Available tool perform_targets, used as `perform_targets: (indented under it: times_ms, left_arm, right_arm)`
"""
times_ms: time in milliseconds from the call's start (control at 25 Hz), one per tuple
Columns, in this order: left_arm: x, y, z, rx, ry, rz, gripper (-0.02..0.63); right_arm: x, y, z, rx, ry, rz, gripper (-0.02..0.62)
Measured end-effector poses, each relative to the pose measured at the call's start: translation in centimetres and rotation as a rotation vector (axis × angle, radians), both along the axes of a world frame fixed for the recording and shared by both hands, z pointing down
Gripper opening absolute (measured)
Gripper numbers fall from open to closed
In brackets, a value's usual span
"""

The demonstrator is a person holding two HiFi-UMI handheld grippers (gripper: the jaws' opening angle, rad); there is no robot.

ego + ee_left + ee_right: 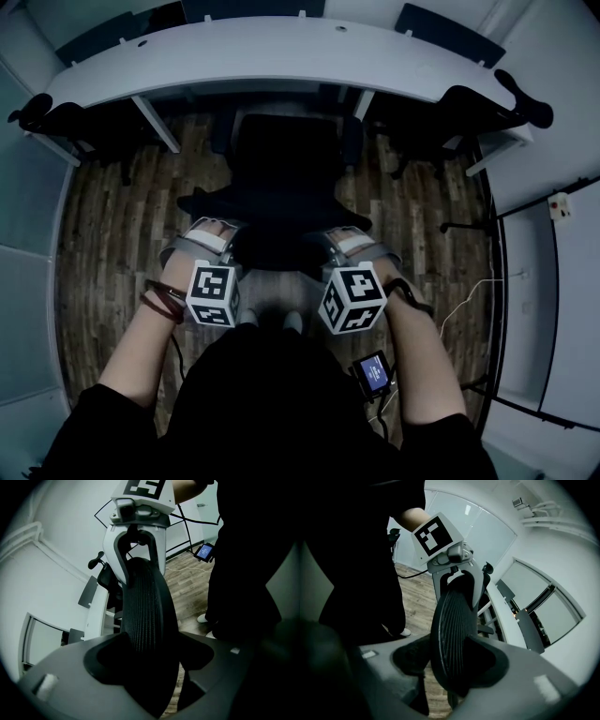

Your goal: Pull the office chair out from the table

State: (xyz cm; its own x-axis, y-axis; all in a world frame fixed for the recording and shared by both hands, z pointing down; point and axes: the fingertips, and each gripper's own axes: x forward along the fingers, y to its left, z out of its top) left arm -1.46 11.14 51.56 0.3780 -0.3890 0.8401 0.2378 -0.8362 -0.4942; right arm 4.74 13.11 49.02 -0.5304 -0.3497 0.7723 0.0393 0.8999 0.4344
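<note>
Seat and back of the office chair (281, 178) are seen in the middle of the frame, just below the table (262, 56) at the top. The back's top rim is clamped by the left gripper (208, 236) and right gripper (342, 246). If one side is pulled harder, the rim could be lost, or the shoes (293, 321) bumped.

Your left tool (217, 231) and right tool (350, 240) are both grey. The office chair (281, 178) that spans them is black, and its backrest is a fine ribbed mesh. The left cube (213, 293) and right cube (352, 298) are white with black square markers. Ahead of the tools the worktop (281, 52) is pale grey-white. Beneath the tools the floor (103, 234) shows streaky brown wood planks. Behind the right tool a small screen (375, 372) glows blue. Dark red-brown bands (164, 298) ring the wrist behind your left tool.
</note>
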Motion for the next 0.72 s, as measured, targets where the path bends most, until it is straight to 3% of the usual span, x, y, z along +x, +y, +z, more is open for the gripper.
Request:
perform_targets:
  times_ms: [400, 720]
  left_arm:
    - [-2.0, 2.6, 0.4, 0.072, -0.003, 0.015, 0.327]
    - [-5.7, 6.6, 0.0, 0.058, 0.006, 0.077, 0.333]
  right_arm:
    - [-1.9, 3.7, 0.8, -0.040, 0.046, 0.055, 0.225]
    - [-5.9, 7.8, 0.3, -0.054, 0.037, 0.119, 0.229]
